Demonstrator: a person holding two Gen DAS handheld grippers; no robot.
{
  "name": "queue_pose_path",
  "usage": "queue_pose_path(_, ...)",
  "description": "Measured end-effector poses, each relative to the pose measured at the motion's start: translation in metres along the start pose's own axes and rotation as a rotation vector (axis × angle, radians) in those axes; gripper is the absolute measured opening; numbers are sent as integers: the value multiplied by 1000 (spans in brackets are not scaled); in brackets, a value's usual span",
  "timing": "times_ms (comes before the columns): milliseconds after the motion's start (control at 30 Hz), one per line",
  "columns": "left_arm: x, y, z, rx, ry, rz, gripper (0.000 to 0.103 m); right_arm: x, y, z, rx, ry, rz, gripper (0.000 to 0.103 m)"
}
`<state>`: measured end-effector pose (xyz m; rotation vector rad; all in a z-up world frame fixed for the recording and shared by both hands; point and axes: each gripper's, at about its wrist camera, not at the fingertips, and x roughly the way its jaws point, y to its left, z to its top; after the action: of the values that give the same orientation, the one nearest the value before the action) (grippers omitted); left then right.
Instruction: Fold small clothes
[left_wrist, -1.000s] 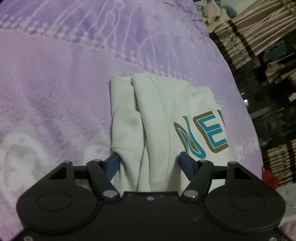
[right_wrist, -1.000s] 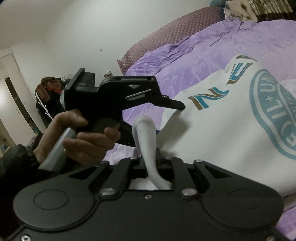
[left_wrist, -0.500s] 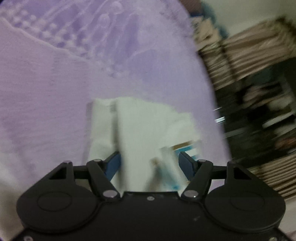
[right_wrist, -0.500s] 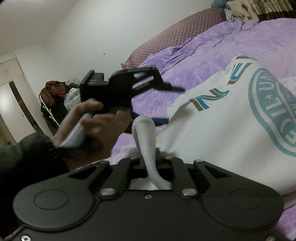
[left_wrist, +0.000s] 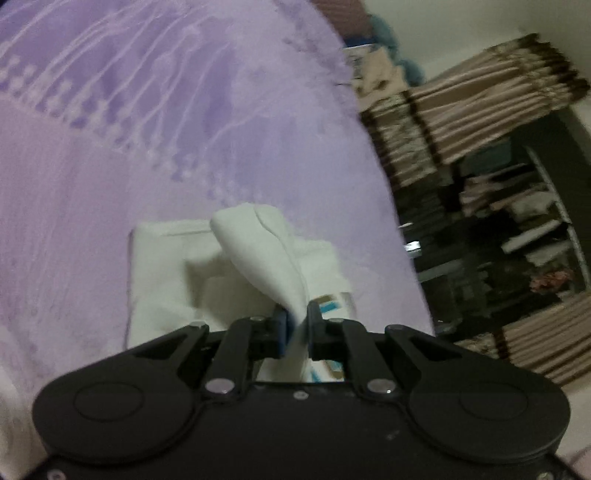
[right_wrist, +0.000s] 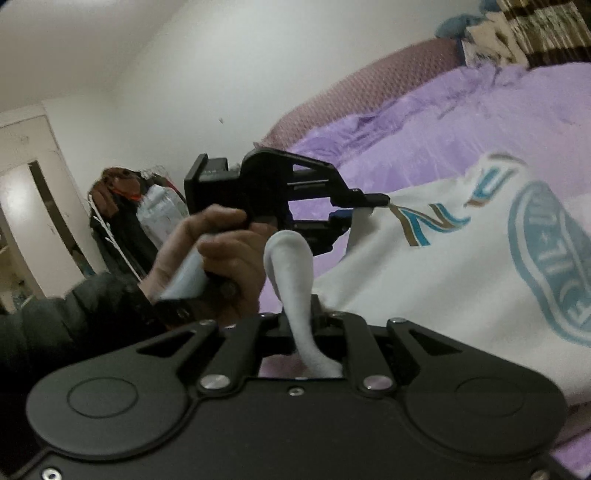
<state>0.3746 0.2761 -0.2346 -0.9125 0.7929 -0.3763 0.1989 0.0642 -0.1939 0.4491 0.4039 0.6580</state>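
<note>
Left gripper (left_wrist: 295, 326) is pinched down on a raised fold of the white T-shirt (left_wrist: 166, 280), blue pads nearly together with cloth bunched between them. Right gripper (right_wrist: 301, 325) is clamped on another ridge of the same T-shirt (right_wrist: 461, 295), cloth looping up out of its jaws.

T-shirt lies on the purple bedspread (left_wrist: 110, 166), partly folded: sides look turned in, teal-and-brown lettering (right_wrist: 424, 225) and round teal print (right_wrist: 550, 258) face up. In the right wrist view the left gripper (right_wrist: 360, 210) bites the shirt edge just beside the lettering, person's left hand (right_wrist: 210, 254) on its handle.

Step, as I read it: both near-edge corners gripped, start of the end-to-end fold. Left view is motion-blurred, so exact grip depth is unclear.

Next move calls for:
- lifting both corners level, same height
- carrying them over the lettering toward the far end of the shirt
- keeping the turned-in sides from spilling open
- releasing only once edges line up
</note>
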Motion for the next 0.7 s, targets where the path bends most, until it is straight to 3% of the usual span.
queue_pose_path(100, -19, -2, 5, 21, -33, -3, 7, -1, 9, 0, -45, 2, 13, 4)
queue_pose_path(233, -14, 20, 6, 36, 9, 176, 7, 18, 8, -11, -46, 110, -21, 4)
queue_pose_path(333, -7, 51, -1, -30, 9, 200, 9, 36, 2, -21, -28, 211, -36, 4)
queue_pose_path(433, 0, 67, -6, -65, -9, 194, 24, 51, 0, -28, -52, 288, -71, 4)
queue_pose_path(467, 0, 70, -6, -79, -8, 168, 34, 52, 1, -29, -59, 289, -79, 7)
queue_pose_path(500, 0, 73, -4, -101, -6, 132, 46, 50, 2, -28, -65, 284, -72, 20)
queue_pose_path(533, -2, 75, -5, -126, -12, 99, 51, 48, 5, -27, -74, 280, -55, 31)
queue_pose_path(567, -5, 75, -4, -153, -16, 88, 57, 46, 9, -25, -86, 288, -29, 55)
queue_pose_path(600, -9, 71, -2, -164, -17, 108, 58, 43, 15, -24, -105, 304, -7, 70)
queue_pose_path(700, -33, 44, 4, -77, -89, 290, 65, 31, 40, -20, -243, 330, -69, 71)
